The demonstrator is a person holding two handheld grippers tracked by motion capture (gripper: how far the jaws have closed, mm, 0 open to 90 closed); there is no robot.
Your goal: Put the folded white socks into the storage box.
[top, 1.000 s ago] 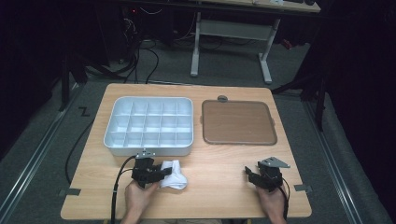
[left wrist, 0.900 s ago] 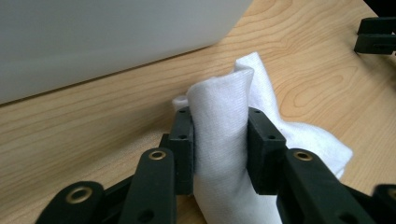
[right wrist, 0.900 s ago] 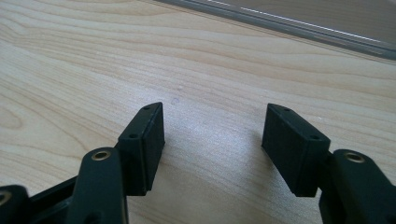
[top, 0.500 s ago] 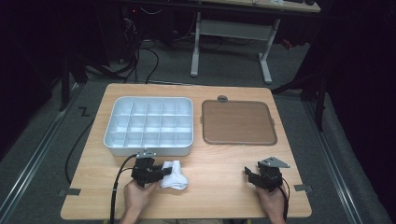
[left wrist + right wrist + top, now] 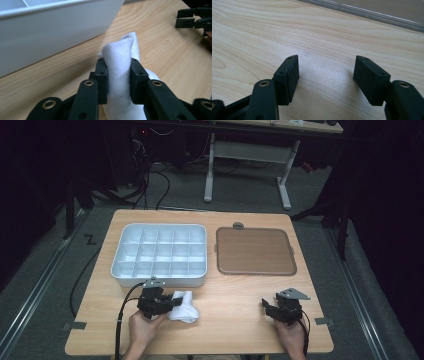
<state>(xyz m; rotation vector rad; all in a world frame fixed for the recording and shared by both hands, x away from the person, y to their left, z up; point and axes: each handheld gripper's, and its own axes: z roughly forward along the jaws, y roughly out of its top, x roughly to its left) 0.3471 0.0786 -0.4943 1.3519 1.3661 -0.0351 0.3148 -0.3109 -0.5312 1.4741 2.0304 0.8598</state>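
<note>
The white cloth (image 5: 119, 75) lies bunched on the wooden table (image 5: 235, 315) just in front of the white divided tray (image 5: 160, 252), its folded ridge running away from the left gripper (image 5: 118, 77). That gripper's jaws have just been closing and now pinch the cloth. The right gripper (image 5: 327, 75) rests with jaws apart over bare wood, dark floor around.

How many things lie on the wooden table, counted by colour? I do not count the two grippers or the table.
White: 2, the compartment tray and the folded cloth, which the left gripper pinches between its fingers.
Brown: 1, the flat tray.
Grey: 1, a small round thing at the flat tray's far edge.
Total: 4
</note>
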